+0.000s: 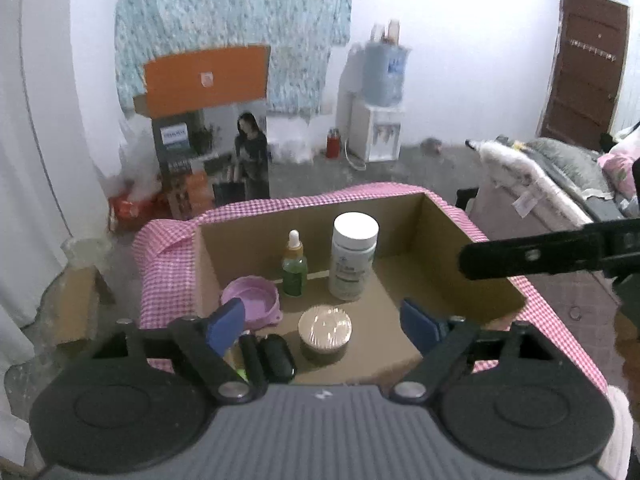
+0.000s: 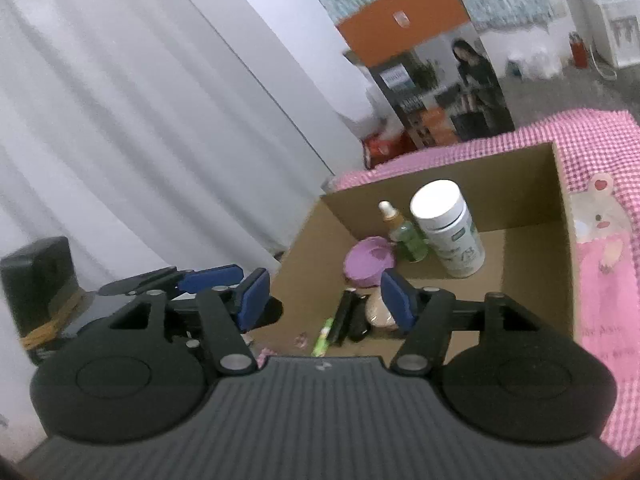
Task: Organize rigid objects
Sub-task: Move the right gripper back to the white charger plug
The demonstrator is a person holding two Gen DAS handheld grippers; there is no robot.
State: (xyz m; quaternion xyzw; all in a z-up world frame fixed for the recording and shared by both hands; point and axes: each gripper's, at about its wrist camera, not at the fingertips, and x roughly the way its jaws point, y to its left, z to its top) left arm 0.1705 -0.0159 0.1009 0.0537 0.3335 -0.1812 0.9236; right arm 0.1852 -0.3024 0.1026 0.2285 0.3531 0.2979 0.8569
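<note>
An open cardboard box point(image 1: 440, 236) point(image 2: 520, 168) holds a white pill bottle point(image 1: 354, 258) point(image 2: 448, 232), a green dropper bottle point(image 1: 295, 270) point(image 2: 404, 236), a pink lid point(image 1: 250, 300) point(image 2: 370, 262), a round jar with a shiny top point(image 1: 325, 332) point(image 2: 378, 310), a black oval case point(image 1: 276, 358) point(image 2: 358, 322) and a black stick point(image 1: 250, 356) point(image 2: 340, 316). My left gripper point(image 1: 324, 326) is open and empty above the box's near side, around the jar. My right gripper point(image 2: 324, 300) is open and empty over the box's left near corner. The left gripper's blue fingers point(image 2: 212, 274) show at its left.
The box sits on a pink checked cloth point(image 1: 168, 252) point(image 2: 600, 264). A green tube point(image 2: 322, 338) lies near the box's front. The right gripper's black finger point(image 1: 540, 256) reaches in from the right. A white curtain point(image 2: 140, 120) hangs at left; a bed point(image 1: 560, 184) stands at right.
</note>
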